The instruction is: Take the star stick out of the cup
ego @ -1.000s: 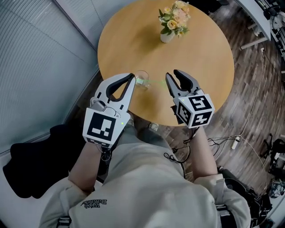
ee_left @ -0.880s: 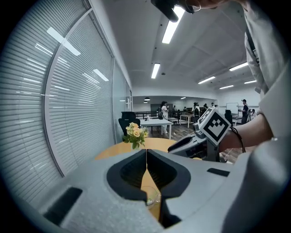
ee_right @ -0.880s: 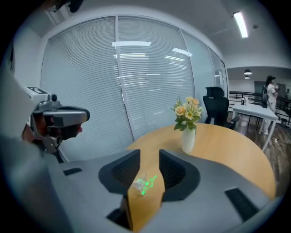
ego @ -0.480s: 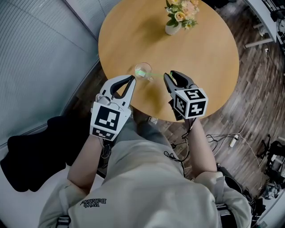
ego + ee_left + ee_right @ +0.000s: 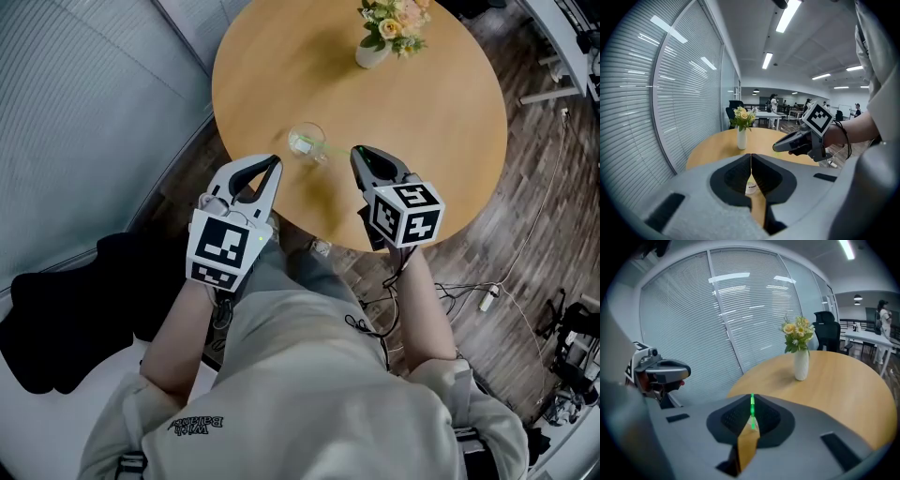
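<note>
While the star stick (image 5: 301, 145) still sat with its lower end in the clear cup (image 5: 316, 132), leaning out toward the right, the extraction had barely begun. No star could be made out, just a thin green rod. The right gripper (image 5: 359, 153) had its fingers closed, and its own view showed the green rod running straight up the seam between them, so I judged the stick pinched at its upper end. The left gripper (image 5: 274, 161) waited near the cup, fingers pressed together on nothing. The cup stood upright near the front edge of the round wooden counter (image 5: 422, 122), well apart from the vase of flowers (image 5: 373, 54) at the far side. The next move called for a smooth lift up and rightward along the stick's lean, so the light cup didn't tip. Against a second earlier, the left gripper stood farther from the cup, and the stick remained inside.
</note>
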